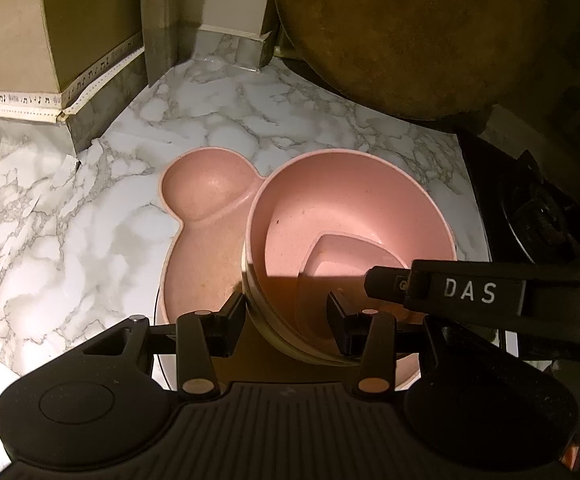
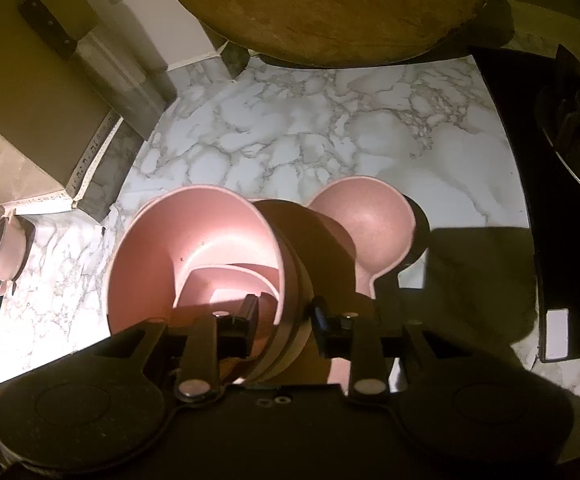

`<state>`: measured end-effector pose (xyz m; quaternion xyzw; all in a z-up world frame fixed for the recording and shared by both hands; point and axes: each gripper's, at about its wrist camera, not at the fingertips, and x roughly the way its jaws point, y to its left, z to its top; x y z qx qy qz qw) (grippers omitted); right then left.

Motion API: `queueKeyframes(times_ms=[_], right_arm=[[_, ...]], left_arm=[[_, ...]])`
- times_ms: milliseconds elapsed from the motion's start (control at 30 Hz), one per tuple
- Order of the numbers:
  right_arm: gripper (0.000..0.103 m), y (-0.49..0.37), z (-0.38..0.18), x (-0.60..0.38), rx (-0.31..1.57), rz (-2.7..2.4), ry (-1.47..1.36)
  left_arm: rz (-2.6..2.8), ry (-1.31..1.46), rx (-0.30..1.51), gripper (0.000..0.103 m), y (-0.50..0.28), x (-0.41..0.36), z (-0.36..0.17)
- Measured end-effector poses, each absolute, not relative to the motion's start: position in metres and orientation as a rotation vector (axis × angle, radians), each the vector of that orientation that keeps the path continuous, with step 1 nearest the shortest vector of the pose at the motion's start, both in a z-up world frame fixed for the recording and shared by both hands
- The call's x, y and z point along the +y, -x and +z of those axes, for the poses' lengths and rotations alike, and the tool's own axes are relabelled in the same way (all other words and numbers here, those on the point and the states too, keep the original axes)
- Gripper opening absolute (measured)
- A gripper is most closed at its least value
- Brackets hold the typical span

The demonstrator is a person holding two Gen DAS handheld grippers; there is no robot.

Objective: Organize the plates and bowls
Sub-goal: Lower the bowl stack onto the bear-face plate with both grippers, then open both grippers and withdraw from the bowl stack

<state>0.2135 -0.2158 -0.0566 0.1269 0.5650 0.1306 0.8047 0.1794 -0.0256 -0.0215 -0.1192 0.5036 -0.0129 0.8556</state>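
Both grippers, left (image 1: 288, 314) and right (image 2: 284, 320), straddle the bowls' (image 1: 349, 216) rim; grip unclear. Plate (image 1: 198, 200) at 9 o'clock.

The left gripper (image 1: 288, 316) points steeply down, its two black fingers straddling the near wall of a stack of pink bowls (image 1: 349, 216), one finger outside and one inside; whether the pads press on it is unclear. The right gripper (image 2: 284, 320) tilts down alike, one finger on each side of the same stack's wall, and its arm crosses just beside the left gripper.
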Motion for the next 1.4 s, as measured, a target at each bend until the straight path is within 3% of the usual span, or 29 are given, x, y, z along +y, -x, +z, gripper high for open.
queueKeyframes(times_ms=[500,667,733,1100,1200,1400], right_arm=[[0.057,-0.197,-0.031,-0.218,1.116,0.309,-0.265],[0.066,-0.185,-0.018,-0.217,1.075,0.337,-0.252],[0.074,-0.181,-0.014,-0.217,1.059,0.347,-0.245],[0.090,-0.148,0.011,-0.217,0.947,0.413,-0.222],[0.095,-0.136,0.019,-0.219,0.903,0.422,-0.210],[0.103,-0.114,0.031,-0.227,0.810,0.425,-0.202]], left_arm=[[-0.026,0.236,0.999,0.062,-0.159,-0.017,-0.003],[-0.024,0.242,0.978,0.065,-0.147,-0.010,0.005],[-0.023,0.238,0.964,0.066,-0.141,-0.006,0.009],[-0.050,0.209,0.888,0.067,-0.104,0.007,0.032],[-0.061,0.212,0.867,0.078,-0.094,0.010,0.038],[-0.080,0.225,0.819,0.080,-0.077,0.014,0.046]])
